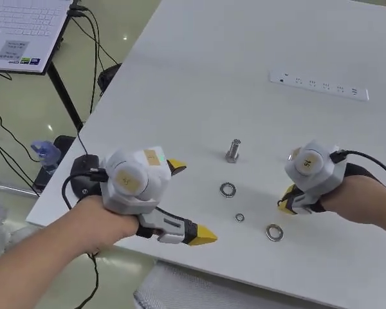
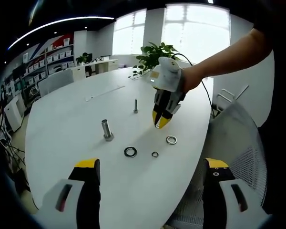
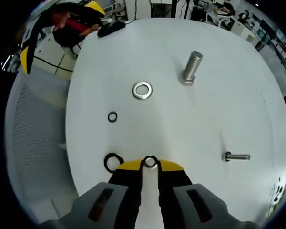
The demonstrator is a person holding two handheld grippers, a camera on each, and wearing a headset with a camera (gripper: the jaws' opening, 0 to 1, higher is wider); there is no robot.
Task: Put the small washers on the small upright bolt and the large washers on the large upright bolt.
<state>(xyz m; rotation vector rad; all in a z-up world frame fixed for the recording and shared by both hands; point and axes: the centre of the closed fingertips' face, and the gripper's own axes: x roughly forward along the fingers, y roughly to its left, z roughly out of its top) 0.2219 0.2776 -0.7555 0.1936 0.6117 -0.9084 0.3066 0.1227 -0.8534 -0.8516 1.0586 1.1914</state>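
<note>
Large bolt [image 1: 233, 150] and small bolt [image 2: 136, 106] stand upright, washers [image 1: 228, 189] lying flat nearby.

No legible text — right gripper [image 1: 285, 203] label, laptop [image 1: 19, 26] stickers too blurred

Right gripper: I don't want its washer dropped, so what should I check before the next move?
1. Small silver metal washer pinched between the yellow tips of the right gripper: ok.
2. Small upright silver bolt standing, with nothing on it: ok.
3. Large upright silver bolt off the way to it: ok.
4. Left gripper open, back from the work: ok.
5. Washer held level enough to slip over the bolt: cannot tell.
</note>
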